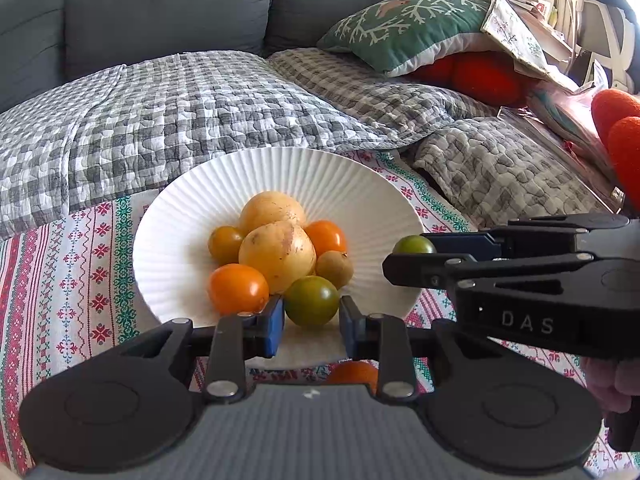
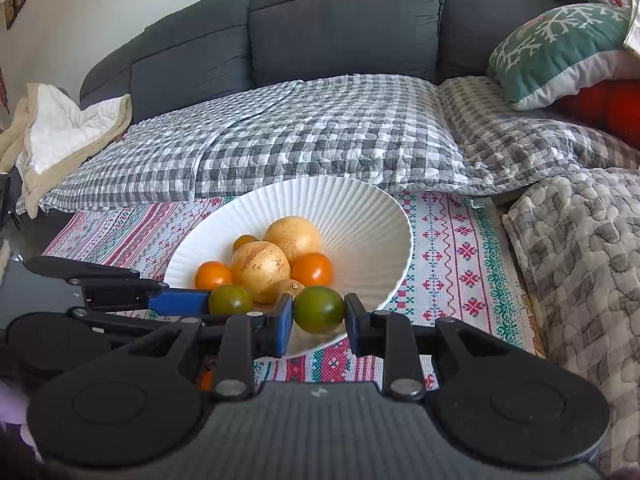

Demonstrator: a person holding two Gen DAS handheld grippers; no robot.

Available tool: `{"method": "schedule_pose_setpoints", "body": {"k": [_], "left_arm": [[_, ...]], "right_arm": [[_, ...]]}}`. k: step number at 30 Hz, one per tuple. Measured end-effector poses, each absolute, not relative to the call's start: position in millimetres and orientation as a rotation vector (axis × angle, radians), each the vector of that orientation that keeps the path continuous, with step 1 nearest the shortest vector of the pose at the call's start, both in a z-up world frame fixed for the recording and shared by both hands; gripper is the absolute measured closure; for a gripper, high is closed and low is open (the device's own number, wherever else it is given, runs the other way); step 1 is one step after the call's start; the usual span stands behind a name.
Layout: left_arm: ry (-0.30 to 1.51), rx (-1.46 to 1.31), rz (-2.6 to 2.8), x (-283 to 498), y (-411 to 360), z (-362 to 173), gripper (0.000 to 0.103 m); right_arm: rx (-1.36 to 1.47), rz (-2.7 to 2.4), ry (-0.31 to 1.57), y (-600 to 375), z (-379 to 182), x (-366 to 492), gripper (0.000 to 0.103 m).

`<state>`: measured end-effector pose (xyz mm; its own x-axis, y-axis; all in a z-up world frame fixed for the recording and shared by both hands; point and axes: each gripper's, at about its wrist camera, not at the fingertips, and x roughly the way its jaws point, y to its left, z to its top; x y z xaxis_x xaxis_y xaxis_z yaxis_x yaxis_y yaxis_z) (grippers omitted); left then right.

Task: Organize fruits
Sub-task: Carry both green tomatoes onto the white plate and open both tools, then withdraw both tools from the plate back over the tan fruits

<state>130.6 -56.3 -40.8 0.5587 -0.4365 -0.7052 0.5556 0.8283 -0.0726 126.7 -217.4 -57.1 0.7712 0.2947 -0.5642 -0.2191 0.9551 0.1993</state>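
Both claws pinch a green tomato each over the near rim of the white ribbed plate (image 1: pixel 168 216). Left claw (image 1: pixel 311 312) has its blue pads pressed on either side of a green tomato (image 1: pixel 311 300), which sits right at the fingertips, just in front of the heap of fruit. Right claw (image 2: pixel 319 314) likewise clamps a second green tomato (image 2: pixel 319 309) between its pads; in the left wrist view that claw reaches in from the right, its tomato showing at its tip above the plate's right edge. Both tomatoes are near-round (so no long axis or pointing direction can be read). Beyond the left claw lie two large yellow fruits (image 1: pixel 278 254), three orange tomatoes (image 1: pixel 239 288) and a small brown fruit (image 1: pixel 334 269), all touching in a cluster. Under the plate is a patterned cloth (image 1: pixel 72 264), and beyond it a grey checked quilt (image 1: pixel 180 112) on a grey sofa (image 1: pixel 160 4). Below the left claw an orange fruit (image 1: pixel 354 372) lies on the cloth, partly hidden.
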Motion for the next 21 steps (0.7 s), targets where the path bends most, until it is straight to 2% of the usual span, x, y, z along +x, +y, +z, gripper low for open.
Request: {"method": "schedule_pose_setpoints", "body": {"k": [9, 11, 14, 18, 21], "left_arm": [[0.776, 0.164, -0.583, 129.0, -55.4, -38.9, 0.08], [0.779, 0.158, -0.586, 127.1, -54.8, -36.3, 0.078], [0.781, 0.146, -0.591, 120.2, -52.8, -29.9, 0.07], [0.778, 0.136, -0.59, 106.4, -45.3, -21.0, 0.056], [0.777, 0.13, -0.584, 95.1, -36.0, -14.3, 0.049]], "right_arm": [[0.111, 0.277, 0.627, -215.0, -59.4, 128.2, 0.076], [0.114, 0.274, 0.624, -217.0, -57.4, 126.2, 0.072], [0.112, 0.264, 0.623, -221.4, -52.4, 119.3, 0.064], [0.122, 0.239, 0.628, -228.6, -46.1, 105.1, 0.044], [0.129, 0.22, 0.645, -231.6, -43.1, 93.3, 0.038]]}}
